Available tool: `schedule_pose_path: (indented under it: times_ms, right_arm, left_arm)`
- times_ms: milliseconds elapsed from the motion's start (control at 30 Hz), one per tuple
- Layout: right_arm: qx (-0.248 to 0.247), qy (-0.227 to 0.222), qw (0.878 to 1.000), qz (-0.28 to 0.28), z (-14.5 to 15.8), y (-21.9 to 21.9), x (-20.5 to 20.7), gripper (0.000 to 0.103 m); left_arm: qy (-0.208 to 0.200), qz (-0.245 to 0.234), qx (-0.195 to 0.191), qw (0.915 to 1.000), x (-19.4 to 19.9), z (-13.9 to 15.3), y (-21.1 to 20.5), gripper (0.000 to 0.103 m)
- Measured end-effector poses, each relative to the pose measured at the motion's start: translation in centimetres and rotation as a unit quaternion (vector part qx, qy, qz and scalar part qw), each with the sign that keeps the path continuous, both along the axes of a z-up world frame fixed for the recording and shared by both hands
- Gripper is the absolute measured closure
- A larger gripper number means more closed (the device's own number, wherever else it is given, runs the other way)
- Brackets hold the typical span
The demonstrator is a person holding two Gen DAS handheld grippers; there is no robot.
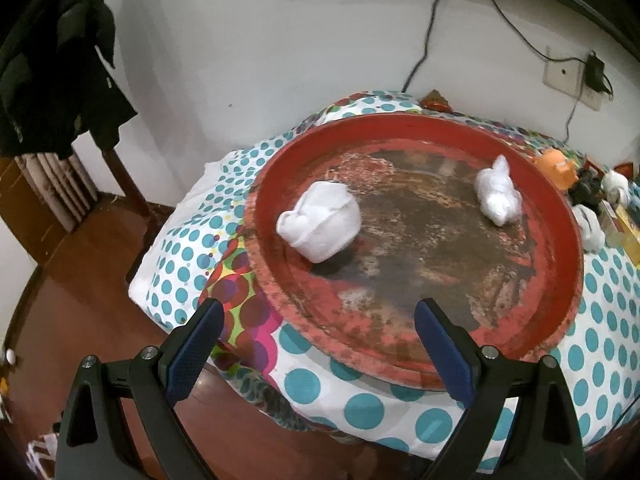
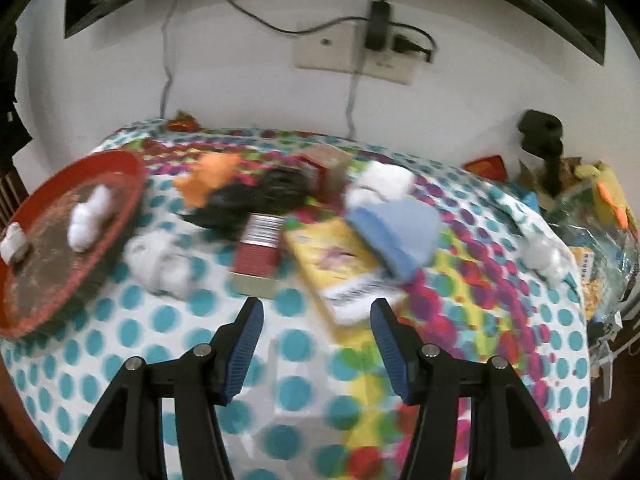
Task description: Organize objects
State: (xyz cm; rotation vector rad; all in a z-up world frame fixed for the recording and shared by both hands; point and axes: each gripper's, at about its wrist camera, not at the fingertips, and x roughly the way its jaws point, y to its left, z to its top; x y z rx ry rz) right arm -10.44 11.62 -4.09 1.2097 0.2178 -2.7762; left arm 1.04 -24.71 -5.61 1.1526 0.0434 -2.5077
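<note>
Left wrist view: left gripper fingers wide apart, empty, over the near rim of the red tray at the bench's left edge. Rolled white sock and wrapped white bundle lie well apart on it.

Right wrist view, blurred: right gripper fingers parted, empty, above the dotted cloth. Red box, yellow box and blue cloth mid-bench.

Your left wrist view: looks steeply down, close over red tray at table's left end, wall behind, floor at left. Your right wrist view: looks down over middle of dotted tablecloth, blurred, facing wall socket. You share tray, its two white bundles, orange toy, wall cables in both views
</note>
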Motion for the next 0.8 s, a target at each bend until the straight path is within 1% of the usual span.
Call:
schedule_pose_path:
  times_ms: [100, 200, 300, 467, 600, 800]
  right_arm:
    - [-0.001, -0.007, 1.0, 0.006, -0.7, 2.2, -0.4, 0.045]
    - [-0.007, -0.019, 1.0, 0.023, -1.5, 3.2, -1.1, 0.044]
    - [-0.002, -0.026, 0.999, 0.041, -2.2, 3.1, -2.0, 0.043]
    - [0.015, -0.03, 0.997, 0.068, -3.1, 2.3, -3.7, 0.041]
    - [0.024, -0.032, 0.995, 0.088, -3.7, 1.7, -4.6, 0.041]
    - [0.011, -0.034, 0.994, 0.103, -4.0, 1.7, -5.8, 0.04]
  left_arm:
    - [-0.001, -0.01, -0.005, 0.9999, -0.2, 0.0, 0.6, 0.007]
    - [0.0, -0.021, -0.013, 0.9997, -0.2, 0.0, 1.2, 0.007]
    - [0.001, -0.031, -0.02, 0.9993, -0.2, 0.1, 1.7, 0.007]
    - [0.007, -0.041, -0.013, 0.999, 0.0, 0.7, 2.5, 0.007]
    - [0.002, -0.055, -0.028, 0.9981, -0.1, 1.3, 3.9, 0.007]
    - [0.002, -0.091, -0.027, 0.9955, -1.0, 2.6, 7.2, 0.006]
